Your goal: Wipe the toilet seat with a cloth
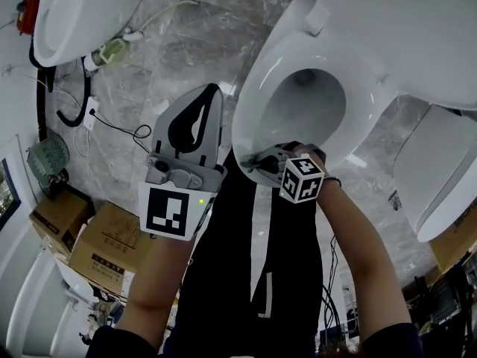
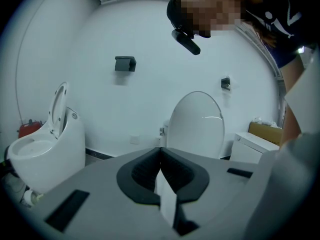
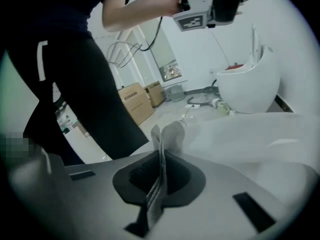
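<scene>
Grey marbled stone floor (image 1: 186, 43) and plain white wall (image 2: 150, 39); brown cardboard boxes (image 1: 104, 248) stand near left.

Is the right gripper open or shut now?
Shut: the right gripper pinches the grey woven cloth between its dark jaws.

This looks like a test room or lab, not a home bathroom. In the head view a toilet (image 1: 387, 28) stands at 1 o'clock, a second toilet (image 1: 74, 13) at 11 and a third toilet (image 1: 447, 170) at 4, all on a bare marble-patterned floor (image 1: 194, 43). Cardboard boxes (image 1: 104, 248) sit at 8 o'clock, with loose cables (image 1: 112, 124) and a fan (image 1: 46, 159) at 9.
</scene>
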Motion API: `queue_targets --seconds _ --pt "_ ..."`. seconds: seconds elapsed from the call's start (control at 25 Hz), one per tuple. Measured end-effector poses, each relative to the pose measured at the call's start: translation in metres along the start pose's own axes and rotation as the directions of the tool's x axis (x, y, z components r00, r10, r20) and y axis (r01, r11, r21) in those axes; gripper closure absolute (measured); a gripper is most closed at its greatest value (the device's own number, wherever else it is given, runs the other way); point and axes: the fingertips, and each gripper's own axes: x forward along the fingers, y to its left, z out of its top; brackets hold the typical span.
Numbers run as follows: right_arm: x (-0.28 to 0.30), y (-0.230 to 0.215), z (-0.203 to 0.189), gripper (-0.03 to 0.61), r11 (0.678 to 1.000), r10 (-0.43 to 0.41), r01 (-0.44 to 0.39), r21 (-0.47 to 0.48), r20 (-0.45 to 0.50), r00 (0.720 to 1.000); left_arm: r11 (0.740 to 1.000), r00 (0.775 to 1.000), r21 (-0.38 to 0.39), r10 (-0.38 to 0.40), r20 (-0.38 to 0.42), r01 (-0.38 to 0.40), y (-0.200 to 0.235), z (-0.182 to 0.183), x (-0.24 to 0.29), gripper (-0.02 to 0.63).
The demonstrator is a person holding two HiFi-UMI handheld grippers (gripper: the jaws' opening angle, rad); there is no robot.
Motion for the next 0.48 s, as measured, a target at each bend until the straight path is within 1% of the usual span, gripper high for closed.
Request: queue_targets --seconds 0.08,0.16,0.24,0.28,0.32,0.36,0.4,0.44,0.48 --pt "-0.002 -0.033 0.018 0.554 0.994 -0.1 0.096 0.059 0.071 0.992 1.0 1.0 -0.002 -0.001 0.004 0.001 -0.001 0.001 0.001 0.595" --pt "-0.008 -0.07 0.039 0.554 0.974 -0.208 0.19 0.127 0.147 0.967 1.0 1.0 0.001 -0.003 0.0 0.003 -0.001 0.0 0.001 0.595" --pt "-0.012 -0.097 0.055 0.554 0.953 -0.283 0.25 0.174 0.201 0.938 1.0 1.0 0.007 -0.002 -0.001 0.002 -0.002 -0.002 0.0 0.595" --pt "-0.013 -0.103 0.059 0.554 0.948 -0.296 0.259 0.185 0.218 0.93 1.0 1.0 0.008 0.0 -0.003 0.0 -0.002 -0.004 0.0 0.595" --pt "-0.011 -0.103 0.062 0.554 0.951 -0.288 0.249 0.183 0.227 0.93 1.0 1.0 0.009 0.001 -0.006 -0.001 -0.003 -0.005 -0.001 0.595" --pt "-0.008 -0.097 0.062 0.554 0.962 -0.252 0.217 0.167 0.228 0.941 1.0 1.0 0.008 0.001 -0.009 -0.001 -0.003 -0.006 -0.001 0.595" --pt "-0.003 -0.084 0.06 0.554 0.978 -0.186 0.159 0.138 0.216 0.959 1.0 1.0 0.006 0.002 -0.01 -0.002 -0.003 -0.006 -0.002 0.595" --pt "0.004 -0.066 0.054 0.554 0.992 -0.096 0.078 0.101 0.189 0.977 1.0 1.0 0.002 0.004 -0.011 -0.004 -0.003 -0.006 -0.003 0.595" --pt "0.01 -0.044 0.046 0.554 0.998 0.004 -0.014 0.067 0.15 0.989 1.0 1.0 -0.006 0.009 -0.01 -0.009 -0.003 -0.006 -0.003 0.595"
